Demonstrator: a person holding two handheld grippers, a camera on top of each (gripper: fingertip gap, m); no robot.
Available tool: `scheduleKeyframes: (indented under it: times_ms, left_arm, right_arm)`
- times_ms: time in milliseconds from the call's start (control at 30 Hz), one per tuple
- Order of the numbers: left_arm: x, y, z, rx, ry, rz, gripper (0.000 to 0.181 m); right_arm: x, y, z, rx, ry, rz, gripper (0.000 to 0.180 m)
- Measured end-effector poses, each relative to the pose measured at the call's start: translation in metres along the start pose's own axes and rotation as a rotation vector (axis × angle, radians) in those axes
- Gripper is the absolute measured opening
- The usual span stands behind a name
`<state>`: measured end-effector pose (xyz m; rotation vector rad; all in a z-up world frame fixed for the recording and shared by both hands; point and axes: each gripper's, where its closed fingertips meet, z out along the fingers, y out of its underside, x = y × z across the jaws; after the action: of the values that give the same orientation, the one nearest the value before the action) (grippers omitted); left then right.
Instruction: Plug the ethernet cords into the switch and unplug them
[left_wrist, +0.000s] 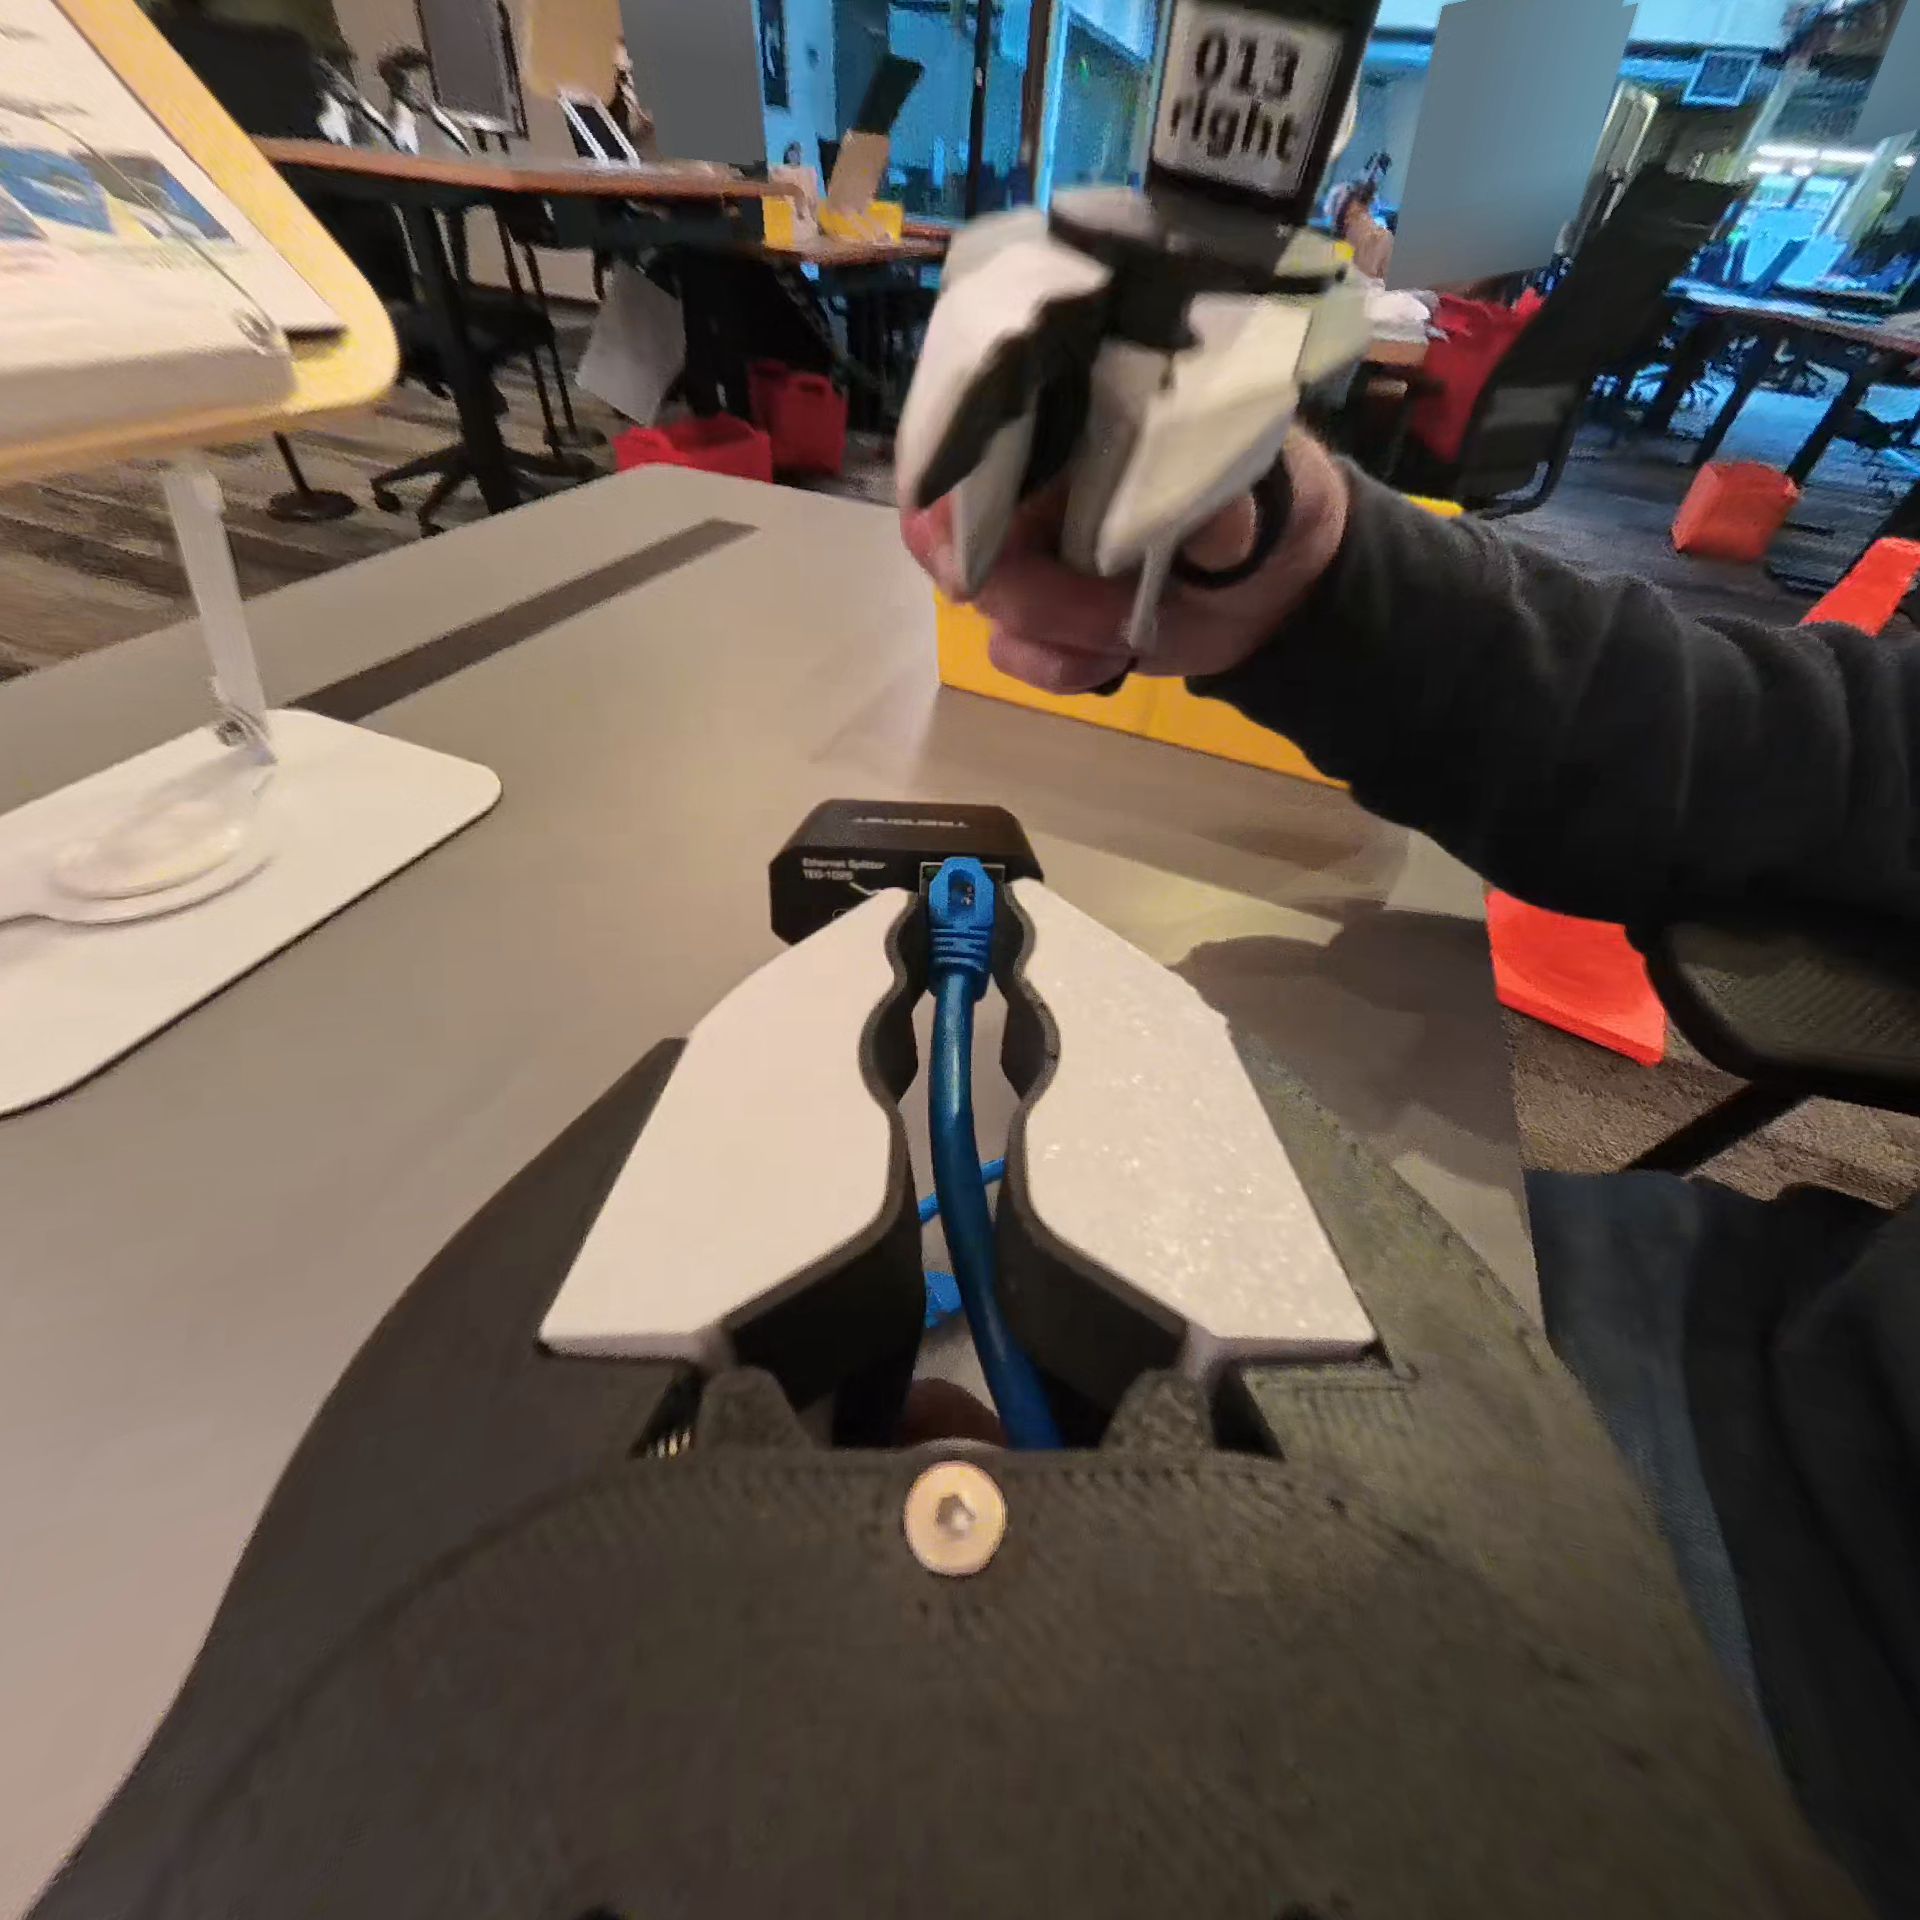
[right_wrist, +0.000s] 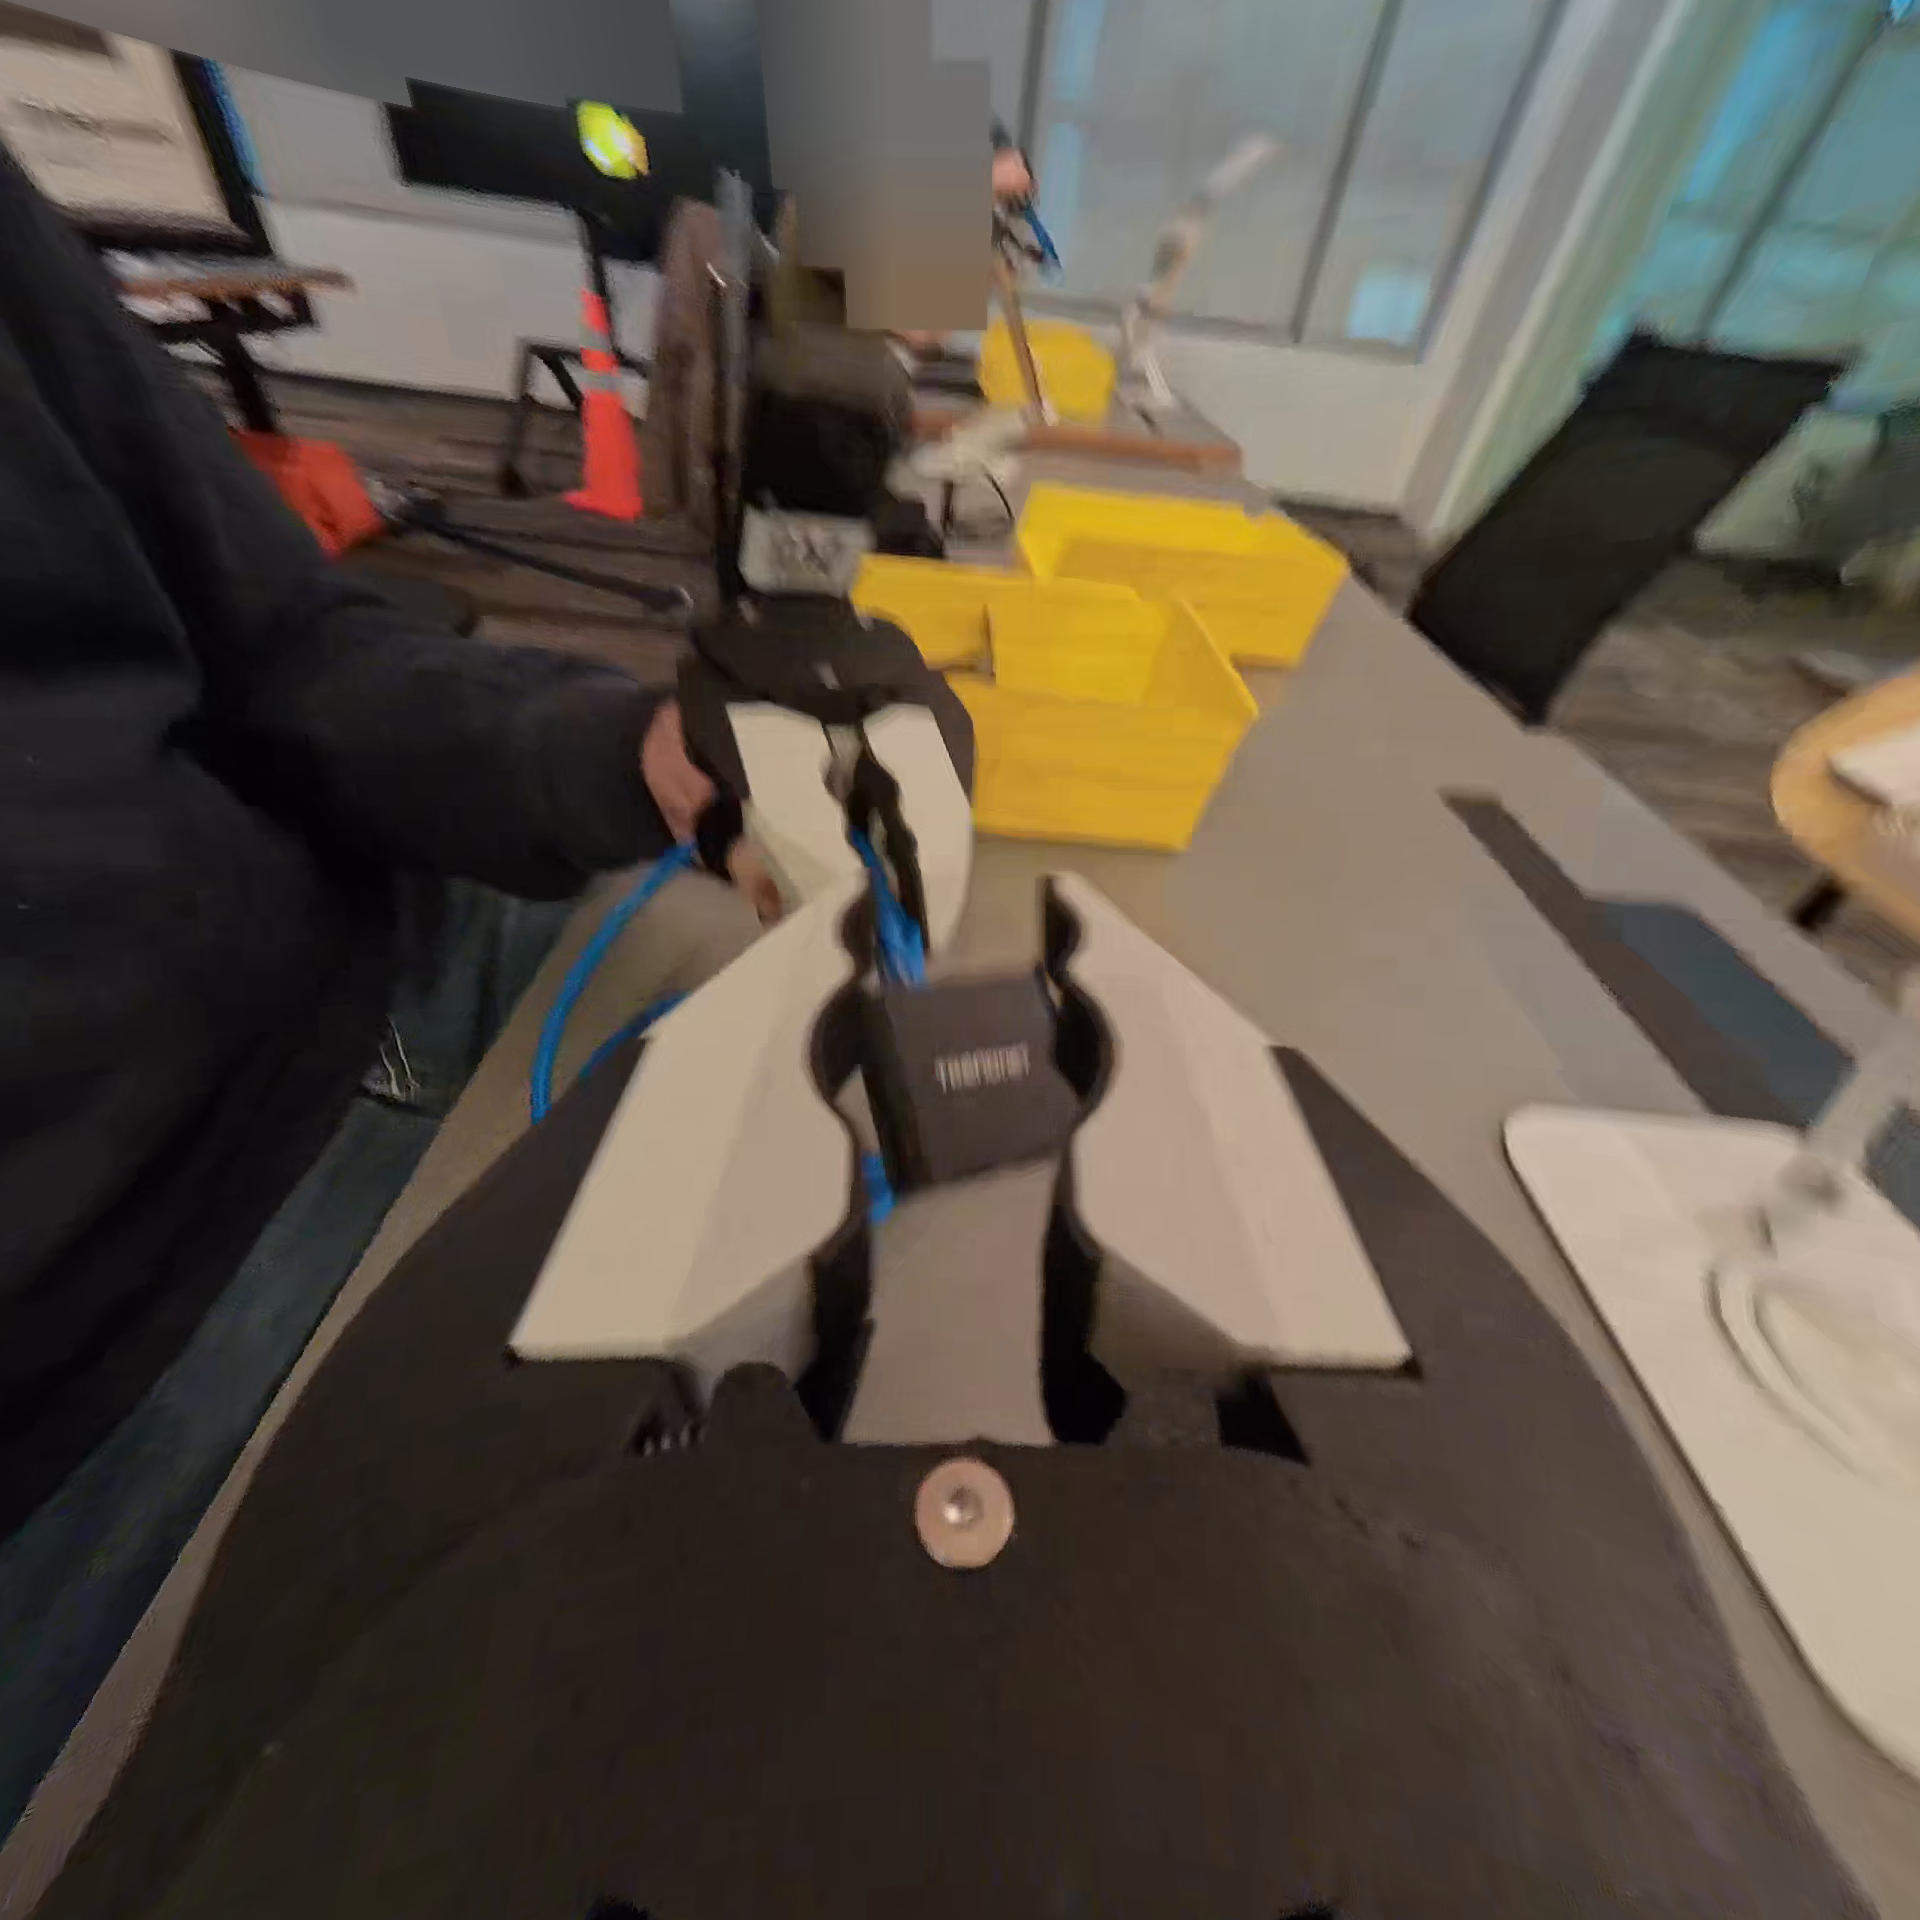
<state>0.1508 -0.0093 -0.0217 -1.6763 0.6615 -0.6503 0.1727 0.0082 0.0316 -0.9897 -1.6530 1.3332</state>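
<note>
A small black switch (left_wrist: 894, 831) lies on the grey table (left_wrist: 623, 935). My left gripper (left_wrist: 961, 920) is shut on the blue ethernet plug (left_wrist: 961, 904), whose tip sits at a port on the switch's near face. The blue cord (left_wrist: 961, 1143) runs back between my fingers. My right gripper (left_wrist: 1039, 520) is held in a hand high above the table, open and empty. In the right wrist view, the right gripper (right_wrist: 956, 914) looks down on the switch (right_wrist: 966, 1081), which shows between its spread fingers without touching them. The left gripper (right_wrist: 878, 883) holds the blue plug at the switch's far side.
Yellow bins (right_wrist: 1101, 748) stand on the table beyond the switch. A white stand base (left_wrist: 208, 852) with a clear post sits to the left and also shows in the right wrist view (right_wrist: 1714, 1299). A dark strip (left_wrist: 540, 613) crosses the table. Blue cord loops (right_wrist: 582, 997) hang over the table's edge. There is about 6 centimeters between the tips of the two grippers.
</note>
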Motion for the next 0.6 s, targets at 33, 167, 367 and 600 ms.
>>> scheduleKeyframes:
  times_ms: [33, 167, 367, 600]
  left_arm:
    - [0.003, -0.004, -0.001, 0.017, 0.017, 0.002, 0.012]
    - [0.018, -0.014, 0.005, 0.067, 0.086, 0.005, 0.012]
    - [0.021, -0.021, -0.001, 0.126, 0.099, -0.017, 0.012]
    - [0.023, -0.026, -0.002, 0.160, 0.098, -0.007, 0.012]
  right_arm:
    - [0.002, 0.013, -0.003, -0.037, -0.003, 0.045, 0.052]
    - [-0.010, 0.055, 0.018, -0.063, -0.082, 0.211, 0.086]
    - [-0.015, 0.039, 0.025, 0.093, -0.142, 0.249, 0.065]
    - [-0.015, 0.031, 0.023, 0.120, -0.137, 0.233, 0.065]
